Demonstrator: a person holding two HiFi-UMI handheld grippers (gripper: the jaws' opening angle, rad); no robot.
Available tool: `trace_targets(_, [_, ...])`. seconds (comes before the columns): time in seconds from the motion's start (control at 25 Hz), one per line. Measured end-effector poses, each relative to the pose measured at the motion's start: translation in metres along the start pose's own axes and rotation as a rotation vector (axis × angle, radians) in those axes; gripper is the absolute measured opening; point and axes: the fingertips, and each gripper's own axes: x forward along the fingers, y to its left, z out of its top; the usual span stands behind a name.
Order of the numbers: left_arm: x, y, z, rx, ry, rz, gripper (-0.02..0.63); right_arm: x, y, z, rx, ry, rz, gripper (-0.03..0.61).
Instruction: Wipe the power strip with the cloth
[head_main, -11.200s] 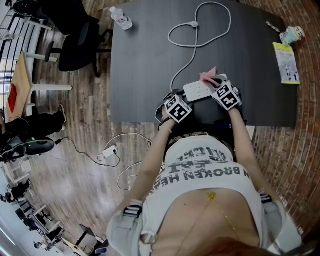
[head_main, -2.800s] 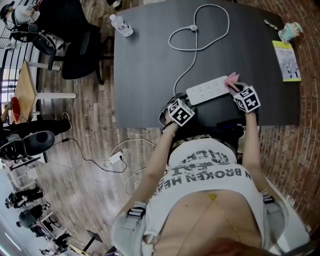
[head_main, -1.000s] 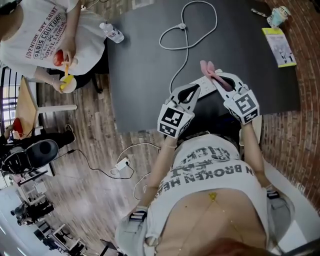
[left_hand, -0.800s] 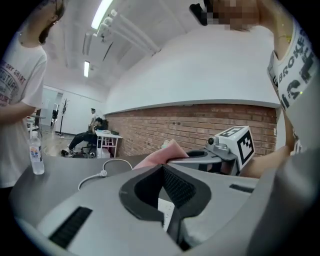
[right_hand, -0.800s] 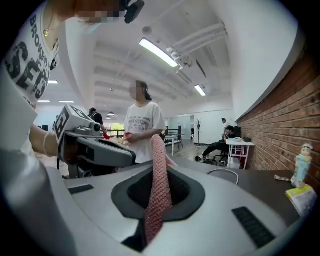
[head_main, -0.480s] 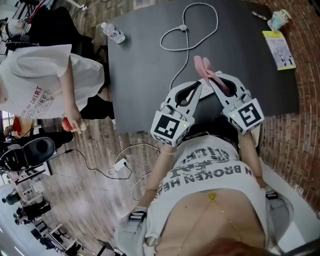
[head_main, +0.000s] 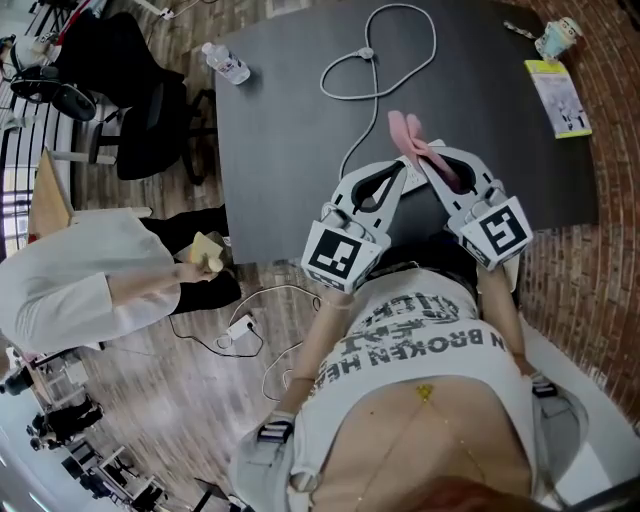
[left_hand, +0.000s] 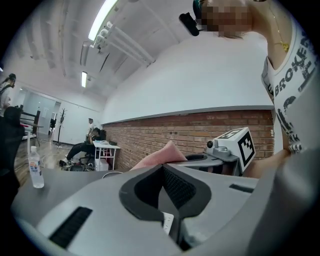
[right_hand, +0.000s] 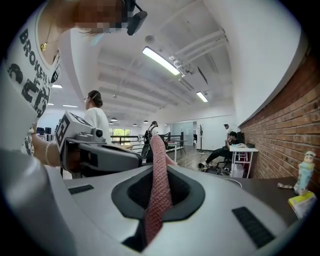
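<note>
Showing both grippers held level above the table (head_main: 280, 120), so no wiping is under way; it is judged paused or finished. Left gripper (left_hand: 167, 200): jaws closed, empty. Strip (head_main: 405, 180): mostly hidden below both, apparently on the table. Cloth (head_main: 404, 128): clamped in right gripper (right_hand: 152, 200), clear of strip

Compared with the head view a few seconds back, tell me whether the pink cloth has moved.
Yes. The pink cloth, pinched in the right gripper, now sits further left, away from the yellow booklet and nearer the white cable loop.
</note>
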Motion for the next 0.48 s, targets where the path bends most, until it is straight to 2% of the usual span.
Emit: trace_targets(0.48, [-0.0047, 0.0029, 0.0002, 0.002, 0.005, 0.004, 0.008, -0.0019, 0.0007, 0.002, -0.011, 0.013, 0.002, 0.015])
